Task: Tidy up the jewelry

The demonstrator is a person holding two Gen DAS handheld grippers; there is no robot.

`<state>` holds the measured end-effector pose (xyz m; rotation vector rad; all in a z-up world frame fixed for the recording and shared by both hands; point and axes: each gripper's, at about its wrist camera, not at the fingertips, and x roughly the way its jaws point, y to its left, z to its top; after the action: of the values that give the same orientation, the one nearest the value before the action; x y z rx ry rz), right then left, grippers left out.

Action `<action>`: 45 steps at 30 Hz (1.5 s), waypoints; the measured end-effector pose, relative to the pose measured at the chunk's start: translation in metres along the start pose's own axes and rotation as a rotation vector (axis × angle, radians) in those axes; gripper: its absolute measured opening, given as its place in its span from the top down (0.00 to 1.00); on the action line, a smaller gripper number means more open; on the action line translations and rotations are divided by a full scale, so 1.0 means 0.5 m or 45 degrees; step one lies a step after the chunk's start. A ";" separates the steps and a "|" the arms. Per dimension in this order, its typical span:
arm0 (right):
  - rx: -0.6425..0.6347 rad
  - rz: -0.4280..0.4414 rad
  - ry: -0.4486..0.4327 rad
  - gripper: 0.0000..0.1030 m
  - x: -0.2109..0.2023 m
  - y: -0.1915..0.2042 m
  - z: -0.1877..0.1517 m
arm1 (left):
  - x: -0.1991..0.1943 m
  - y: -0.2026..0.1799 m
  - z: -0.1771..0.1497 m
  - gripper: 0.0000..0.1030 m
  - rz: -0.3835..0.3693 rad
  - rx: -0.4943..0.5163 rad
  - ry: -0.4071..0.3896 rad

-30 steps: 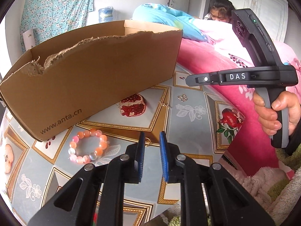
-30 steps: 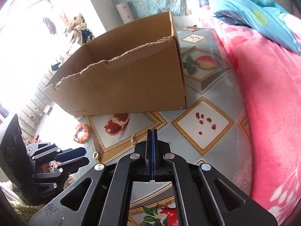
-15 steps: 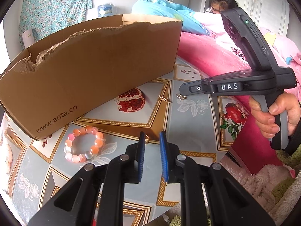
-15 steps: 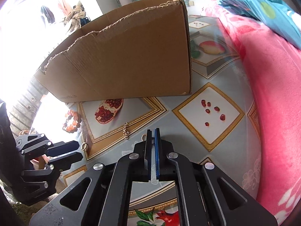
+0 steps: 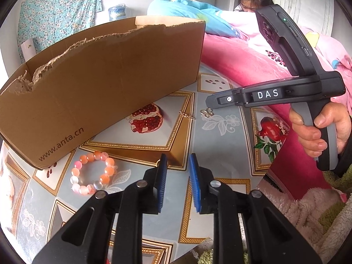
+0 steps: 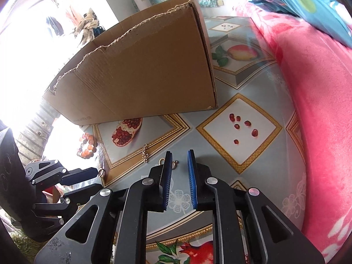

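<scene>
Right gripper (image 6: 178, 156) jaws parted — earring (image 6: 174, 164) lies between tips.

Left wrist view: low, close, facing the cardboard box (image 5: 105, 74) from its printed side.
Right wrist view: near its right corner (image 6: 214, 105), looking down.
Shared: box front.

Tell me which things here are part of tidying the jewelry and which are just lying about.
Part of the job:
bead bracelet
gold chain
small silver charm
gold ring
cardboard box

Just lying about:
pink blanket
blue quilt
</scene>
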<state>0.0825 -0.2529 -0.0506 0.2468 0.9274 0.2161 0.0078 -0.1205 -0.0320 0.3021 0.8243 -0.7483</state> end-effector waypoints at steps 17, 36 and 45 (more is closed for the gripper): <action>0.114 0.227 0.066 0.85 -0.005 0.002 -0.005 | 0.008 -0.023 0.008 0.81 -0.053 0.057 -0.025; 0.168 0.217 0.060 0.85 -0.025 -0.042 -0.019 | 0.063 -0.061 0.039 0.77 -0.027 0.176 -0.058; 0.166 0.218 0.065 0.85 -0.012 -0.030 -0.016 | 0.067 -0.057 0.046 0.88 -0.021 0.176 -0.067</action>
<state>0.0737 -0.2680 -0.0552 0.4436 0.9732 0.3215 0.0150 -0.1687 -0.0412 0.3980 0.7272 -0.8269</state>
